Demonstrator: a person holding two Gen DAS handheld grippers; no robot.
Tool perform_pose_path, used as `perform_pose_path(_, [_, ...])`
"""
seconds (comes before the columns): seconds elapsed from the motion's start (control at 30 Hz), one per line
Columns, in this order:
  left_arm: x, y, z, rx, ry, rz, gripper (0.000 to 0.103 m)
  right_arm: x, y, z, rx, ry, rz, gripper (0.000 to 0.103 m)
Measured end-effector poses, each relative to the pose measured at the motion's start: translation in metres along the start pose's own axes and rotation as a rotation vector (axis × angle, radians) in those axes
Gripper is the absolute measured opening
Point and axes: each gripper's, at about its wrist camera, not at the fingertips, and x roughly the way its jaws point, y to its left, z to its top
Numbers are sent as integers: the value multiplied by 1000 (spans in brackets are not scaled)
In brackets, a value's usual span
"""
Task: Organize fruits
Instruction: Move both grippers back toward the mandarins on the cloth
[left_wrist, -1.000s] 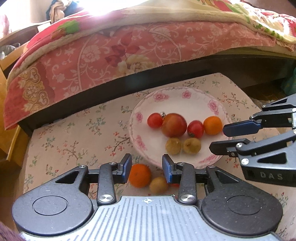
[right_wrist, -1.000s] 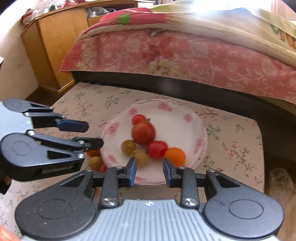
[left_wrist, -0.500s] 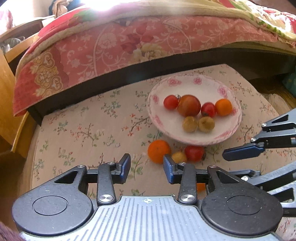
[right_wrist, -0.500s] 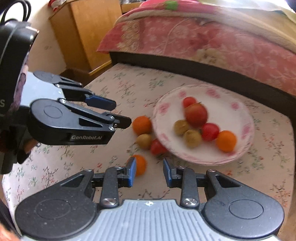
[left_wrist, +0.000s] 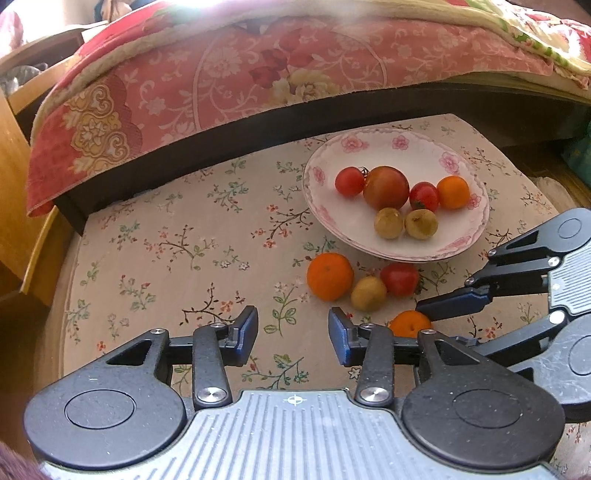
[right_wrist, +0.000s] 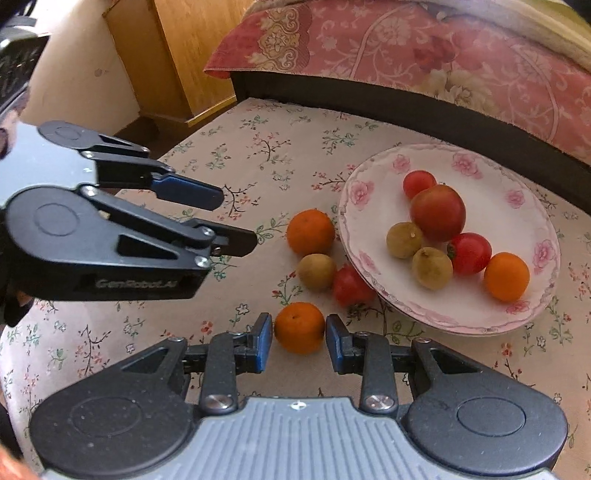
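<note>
A white plate with pink flowers (left_wrist: 458, 243) (right_wrist: 532, 206) holds several fruits: tomatoes, an orange and two yellow-brown fruits. Beside it on the floral cloth lie an orange (left_wrist: 330, 276) (right_wrist: 310, 231), a yellow-brown fruit (left_wrist: 368, 293) (right_wrist: 317, 271), a red tomato (left_wrist: 399, 279) (right_wrist: 351, 286) and a small orange (left_wrist: 409, 324) (right_wrist: 300, 327). My right gripper (right_wrist: 299, 341) is open with its fingers on either side of the small orange, a narrow gap at each side. My left gripper (left_wrist: 293, 334) is open and empty, to the left of it above bare cloth.
A bed with a pink floral cover (left_wrist: 258, 74) runs along the far side of the low table. A wooden cabinet (right_wrist: 184, 55) stands at the far left. The table's left edge (left_wrist: 70, 280) lies near my left gripper.
Both grippers pulled back from the plate. The right gripper then swung left and came down around the small orange. The left gripper stays open and empty.
</note>
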Motion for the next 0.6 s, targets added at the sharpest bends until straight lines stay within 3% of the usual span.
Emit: perform_pose_path(0.6, [35,-6,8,31,14,-31,51,-15,-15,-8,44,-6,14,34])
